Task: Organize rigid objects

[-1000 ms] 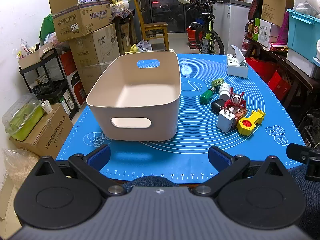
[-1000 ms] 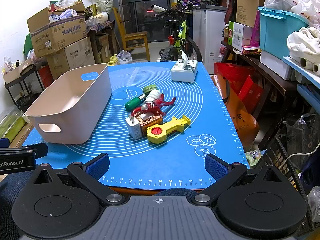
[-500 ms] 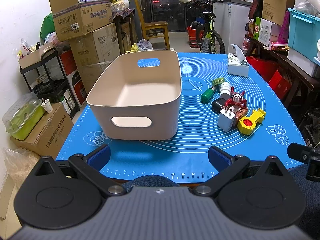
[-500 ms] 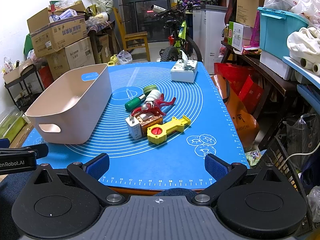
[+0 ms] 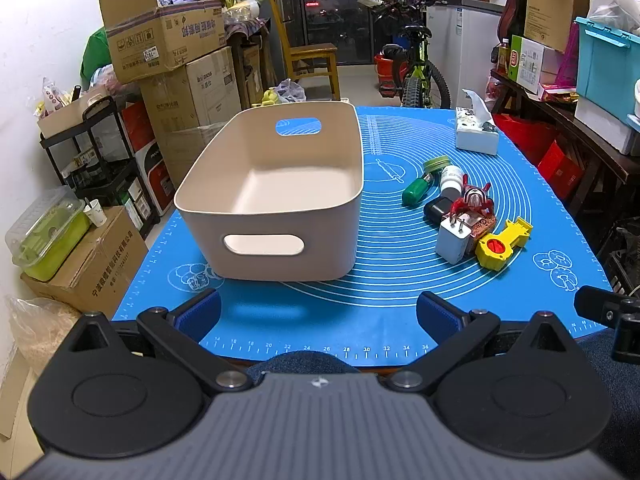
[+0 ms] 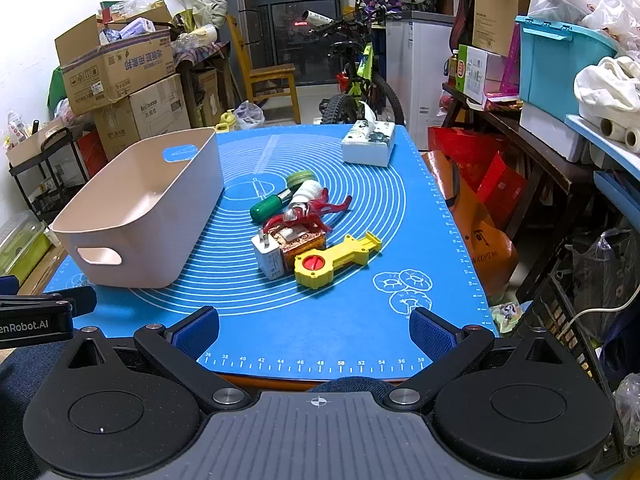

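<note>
Status: the task has not visibly started. The beige bin (image 5: pixel 276 188) stands on the blue mat (image 5: pixel 380 312) at the left of the bench, and its interior is bare as far as both views show.

Items awaiting transfer lie in one cluster to the right of the bin, apart from it:
- yellow tool with a red disc (image 6: pixel 334 260), nearest the front edge;
- white plug adapter (image 6: pixel 269 258), touching a brown block (image 6: pixel 300 242) beside it;
- red-and-silver figure (image 6: pixel 306 212), lying across the top of the block;
- green-handled tool (image 6: pixel 270 206), white bottle (image 6: pixel 306 191) and green lid (image 6: pixel 300 178), on the far side of the cluster;
- small black item (image 5: pixel 437 209), visible from the left wrist only.

A tissue box (image 6: pixel 370 142) sits at the far right of the mat; whether it belongs to the task cannot be judged.

Left hand-held gripper (image 5: pixel 318 314): fingers spread wide, holding nothing, at the near edge facing the bin. Right hand-held gripper (image 6: pixel 314 330): fingers likewise apart and empty, at the near edge facing the cluster.

Remaining work, as judged: every loose item still has to go into the bin. The yellow tool is the closest and least obstructed.
</note>
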Demonstrator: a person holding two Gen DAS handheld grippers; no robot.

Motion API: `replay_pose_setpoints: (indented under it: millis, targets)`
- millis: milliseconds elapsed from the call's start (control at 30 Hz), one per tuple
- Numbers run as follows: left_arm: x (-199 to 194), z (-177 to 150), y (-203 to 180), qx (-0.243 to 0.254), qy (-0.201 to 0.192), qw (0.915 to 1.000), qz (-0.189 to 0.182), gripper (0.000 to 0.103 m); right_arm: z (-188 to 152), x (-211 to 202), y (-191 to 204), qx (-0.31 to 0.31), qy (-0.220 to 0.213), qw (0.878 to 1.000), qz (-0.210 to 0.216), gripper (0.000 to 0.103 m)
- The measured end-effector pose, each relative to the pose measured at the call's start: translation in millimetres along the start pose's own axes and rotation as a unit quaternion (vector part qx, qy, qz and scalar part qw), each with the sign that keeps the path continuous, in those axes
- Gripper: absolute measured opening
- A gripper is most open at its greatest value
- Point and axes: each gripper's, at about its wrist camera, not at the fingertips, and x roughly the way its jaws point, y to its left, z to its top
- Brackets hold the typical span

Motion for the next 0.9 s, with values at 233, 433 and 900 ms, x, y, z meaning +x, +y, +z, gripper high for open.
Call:
replay_pose_setpoints:
  millis: [233, 433, 900]
  targets:
    - [-1, 1, 3, -0.002, 0.002, 1.0000, 0.004, 0.103, 2, -3, -1, 0.001, 0.001, 1.000, 0.000, 0.101]
    - [-4, 14, 9, -0.019, 0.001, 0.9998, 0.005, 0.103, 12, -7, -4, 0.007, 0.007, 1.000, 0.012, 0.101]
    - [3, 110, 57, -0.052, -0.057, 0.9938, 0.081, 0.103, 96, -4, 1, 0.026, -0.054, 0.998, 0.011, 0.101]
